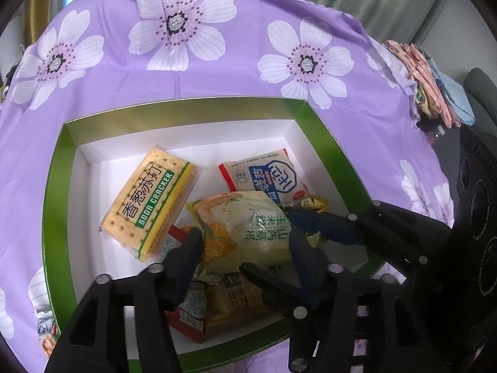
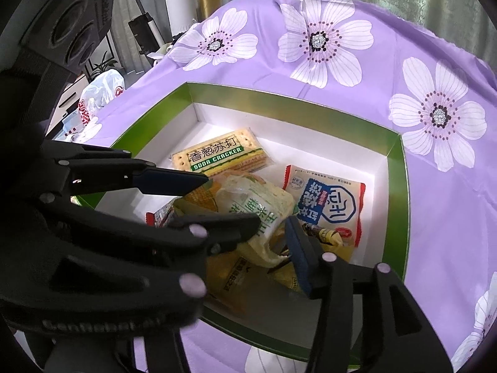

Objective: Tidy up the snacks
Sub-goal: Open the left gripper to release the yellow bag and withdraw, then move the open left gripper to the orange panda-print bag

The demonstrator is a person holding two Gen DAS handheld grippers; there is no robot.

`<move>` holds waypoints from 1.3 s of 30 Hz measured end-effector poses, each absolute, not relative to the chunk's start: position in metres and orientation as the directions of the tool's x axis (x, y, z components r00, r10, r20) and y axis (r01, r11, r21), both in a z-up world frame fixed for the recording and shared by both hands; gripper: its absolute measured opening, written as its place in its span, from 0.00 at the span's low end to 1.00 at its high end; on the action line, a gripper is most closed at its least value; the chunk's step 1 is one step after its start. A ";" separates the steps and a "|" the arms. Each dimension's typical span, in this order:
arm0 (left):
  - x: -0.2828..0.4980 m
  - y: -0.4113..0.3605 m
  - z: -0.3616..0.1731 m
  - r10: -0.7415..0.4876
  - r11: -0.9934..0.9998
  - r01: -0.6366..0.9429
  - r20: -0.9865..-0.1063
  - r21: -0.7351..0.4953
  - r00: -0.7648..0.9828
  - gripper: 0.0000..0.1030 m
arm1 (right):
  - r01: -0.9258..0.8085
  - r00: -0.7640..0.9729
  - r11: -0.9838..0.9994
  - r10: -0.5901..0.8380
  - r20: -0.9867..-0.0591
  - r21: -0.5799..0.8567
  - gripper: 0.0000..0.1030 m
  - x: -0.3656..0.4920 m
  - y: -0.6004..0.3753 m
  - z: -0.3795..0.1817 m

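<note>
A green-rimmed white box holds several snack packets. A yellow-green corn-print packet lies on top of the pile near the front. My left gripper straddles it, open, a finger at each side edge. My right gripper comes in from the right, open, at the same packet; its left finger is hidden behind the left gripper's. Farther back lie a soda cracker packet and a blue-and-white packet with red ends. Orange and red packets sit underneath.
The box stands on a purple cloth with big white flowers. Folded fabrics lie at the cloth's right edge. A black device with round lenses looms beside the grippers. A white plastic bag lies off to the left.
</note>
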State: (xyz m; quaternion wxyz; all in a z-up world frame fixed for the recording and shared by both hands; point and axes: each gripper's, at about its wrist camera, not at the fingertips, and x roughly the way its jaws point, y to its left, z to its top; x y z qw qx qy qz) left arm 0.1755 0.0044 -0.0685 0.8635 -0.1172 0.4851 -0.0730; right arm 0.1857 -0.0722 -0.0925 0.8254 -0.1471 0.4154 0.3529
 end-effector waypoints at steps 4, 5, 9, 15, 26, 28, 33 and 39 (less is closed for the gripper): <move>0.176 0.004 -0.067 -0.234 0.963 0.010 -0.821 -0.268 0.520 0.65 | -0.703 0.411 0.709 0.462 -0.786 0.049 0.53 0.184 -0.072 -0.091; 0.175 0.005 -0.067 -0.229 0.964 0.007 -0.822 -0.264 0.522 0.66 | -0.702 0.414 0.710 0.461 -0.785 0.047 0.54 0.184 -0.073 -0.091; 0.174 0.005 -0.065 -0.214 0.967 -0.003 -0.821 -0.254 0.529 0.76 | -0.695 0.423 0.717 0.461 -0.780 0.046 0.58 0.182 -0.075 -0.089; 0.168 0.003 -0.055 -0.200 0.971 0.000 -0.812 -0.240 0.548 0.79 | -0.676 0.449 0.736 0.456 -0.768 0.041 0.64 0.177 -0.085 -0.081; 0.141 -0.006 -0.028 -0.170 0.978 0.011 -0.772 -0.207 0.612 0.92 | -0.628 0.530 0.778 0.448 -0.720 0.021 0.79 0.154 -0.116 -0.059; 0.130 -0.009 -0.022 -0.168 0.979 0.019 -0.758 -0.201 0.630 0.97 | -0.621 0.535 0.783 0.452 -0.714 0.029 0.80 0.148 -0.123 -0.057; 0.106 -0.015 -0.009 -0.170 0.979 0.031 -0.726 -0.201 0.666 0.98 | -0.602 0.554 0.797 0.463 -0.693 0.051 0.80 0.128 -0.141 -0.051; 0.075 -0.027 0.009 -0.144 0.985 0.040 -0.688 -0.165 0.711 0.98 | -0.602 0.609 0.797 0.494 -0.621 0.044 0.92 0.094 -0.156 -0.032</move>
